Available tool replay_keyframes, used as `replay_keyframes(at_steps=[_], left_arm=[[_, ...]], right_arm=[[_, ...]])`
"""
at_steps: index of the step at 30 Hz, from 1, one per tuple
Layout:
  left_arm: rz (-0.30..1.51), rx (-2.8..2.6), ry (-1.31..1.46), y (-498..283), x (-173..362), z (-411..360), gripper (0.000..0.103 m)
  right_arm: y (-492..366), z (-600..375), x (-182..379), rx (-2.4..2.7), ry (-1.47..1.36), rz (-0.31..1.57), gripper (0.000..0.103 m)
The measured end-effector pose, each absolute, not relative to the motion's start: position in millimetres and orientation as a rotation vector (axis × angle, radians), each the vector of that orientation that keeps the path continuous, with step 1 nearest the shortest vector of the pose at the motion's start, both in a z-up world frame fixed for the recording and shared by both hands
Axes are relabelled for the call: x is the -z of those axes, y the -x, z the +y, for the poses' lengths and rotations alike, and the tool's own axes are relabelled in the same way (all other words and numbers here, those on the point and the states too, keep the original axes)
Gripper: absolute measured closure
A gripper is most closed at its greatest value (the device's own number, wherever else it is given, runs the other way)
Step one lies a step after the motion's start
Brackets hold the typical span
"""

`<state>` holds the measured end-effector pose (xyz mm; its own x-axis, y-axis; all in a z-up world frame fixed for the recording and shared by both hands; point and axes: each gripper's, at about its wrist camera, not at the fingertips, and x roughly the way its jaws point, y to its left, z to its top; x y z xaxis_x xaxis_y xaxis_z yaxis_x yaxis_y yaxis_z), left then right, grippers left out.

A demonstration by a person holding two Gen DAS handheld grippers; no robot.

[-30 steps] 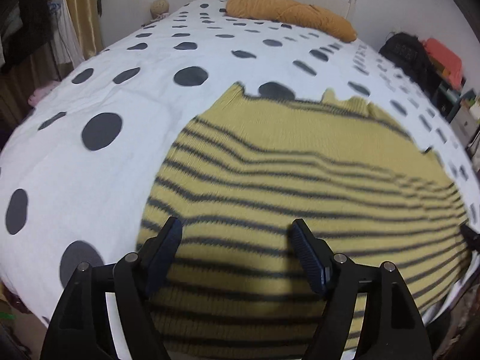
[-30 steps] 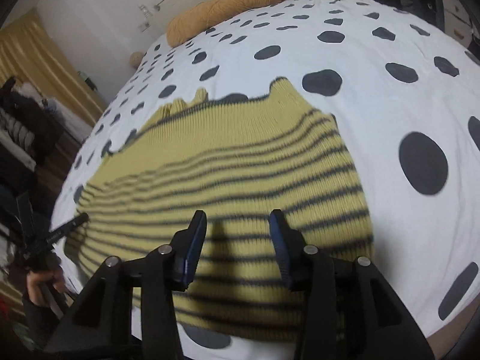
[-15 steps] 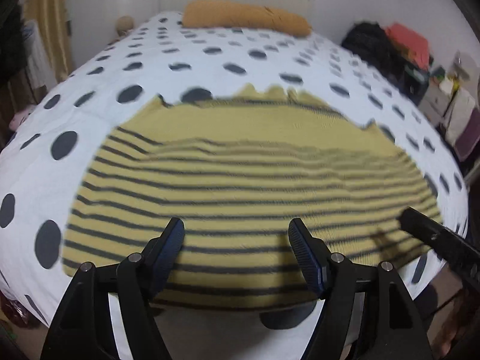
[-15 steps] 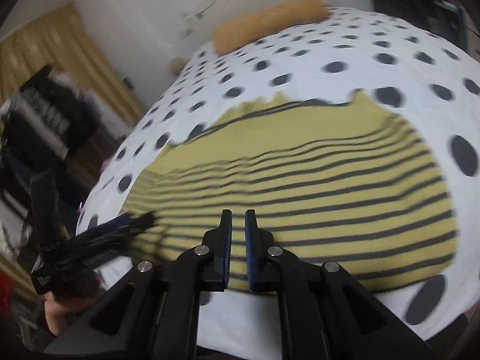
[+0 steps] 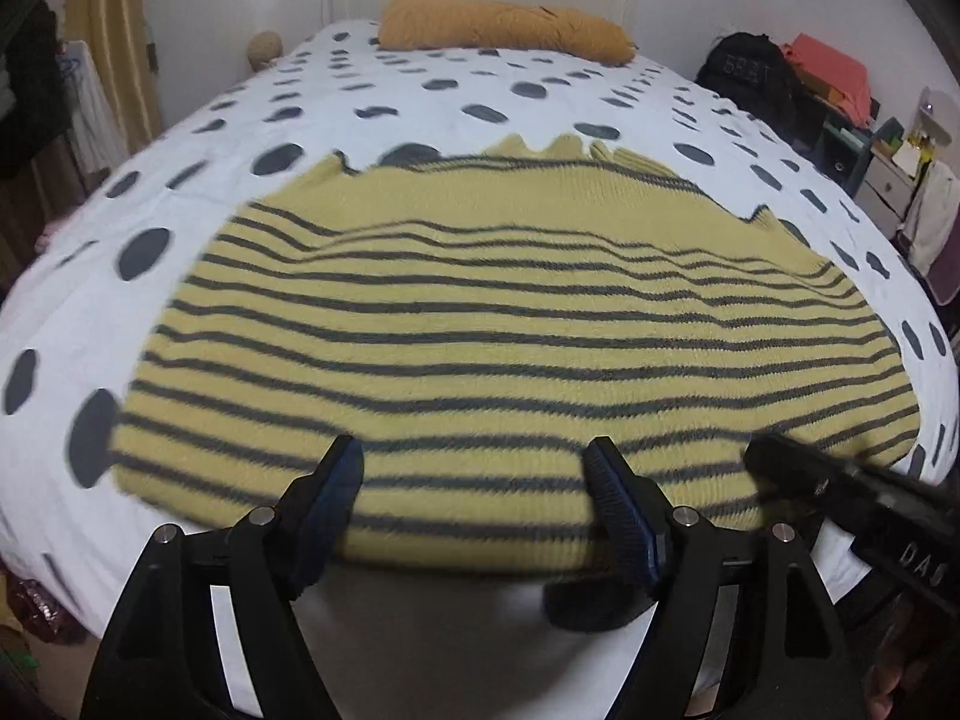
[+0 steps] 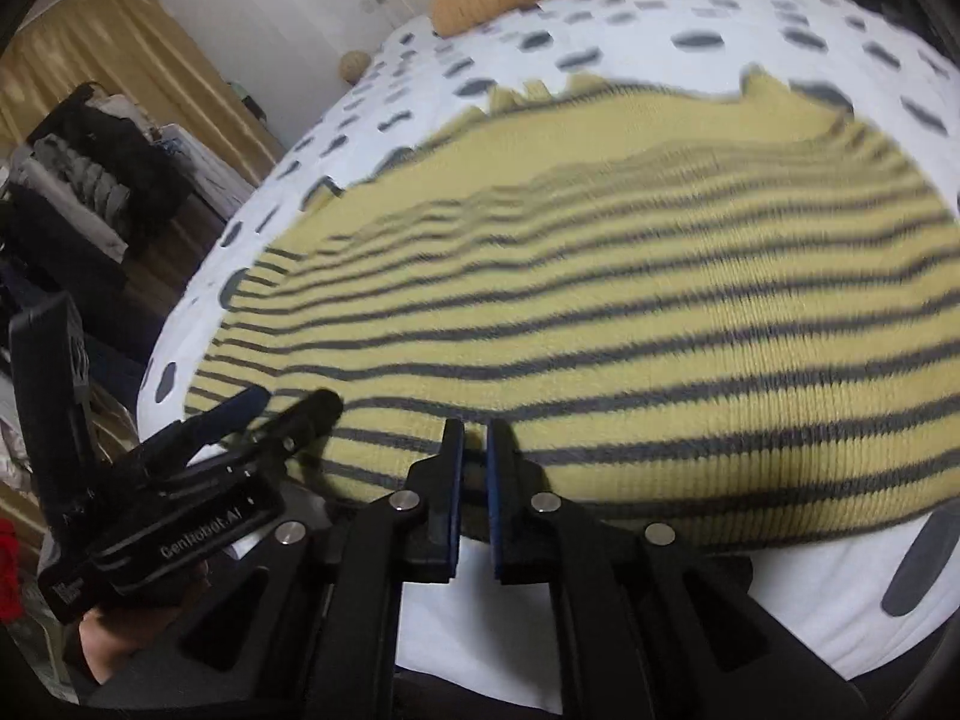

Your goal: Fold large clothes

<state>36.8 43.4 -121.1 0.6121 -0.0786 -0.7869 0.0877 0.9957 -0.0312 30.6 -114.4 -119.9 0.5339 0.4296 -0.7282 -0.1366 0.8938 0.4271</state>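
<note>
A yellow sweater with dark grey stripes lies spread flat on a bed, over a white bedcover with dark spots. Its lower hem is near the foot edge of the bed, close to both tools, and its upper edge points toward the headboard. At the head of the bed lies a long orange pillow.

The left tool is over the hem of the sweater, pointing down at it. Its jaws are wide apart and are opening at this moment; the striped knit shows between them, but the pads do not press on anything. In the right wrist view this same tool appears at the lower left, near the left corner of the hem, held by a hand.

The right tool is also at the hem, more in the middle of it. Its jaws are almost together, with only a narrow gap left. The picture is blurred here, so it seems that no cloth is pinched between the pads, but I cannot be fully sure. In the left wrist view its black tip reaches in from the right side, over the right part of the hem.

Beside the bed are a black bag, some coral-coloured cloth and yellow curtains.
</note>
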Motion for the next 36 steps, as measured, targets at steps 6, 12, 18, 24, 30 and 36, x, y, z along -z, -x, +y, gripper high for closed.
replay_keyframes(at_steps=[6,12,18,24,30,36], left_arm=[[0.929,-0.016,0.018,-20,115,80,0.026],[1.005,-0.122,0.073,-15,128,120,0.025],[1.027,-0.029,0.363,-21,132,153,0.020],[1.059,0.062,0.536,-40,142,158,0.020],[1.034,0.041,0.649,-57,154,174,0.020],[0.955,0.076,0.685,-67,163,184,0.018]], right_arm=[[-52,-82,107,-0.365,-0.250,0.918,0.094],[-62,-72,129,-0.354,-0.222,0.979,0.094],[-73,-72,101,-0.324,-0.197,0.939,0.070],[-119,-58,82,-0.304,-0.119,0.931,0.067],[-184,-40,94,-0.255,-0.059,0.991,0.065],[-196,-37,136,-0.237,-0.020,1.031,0.063]])
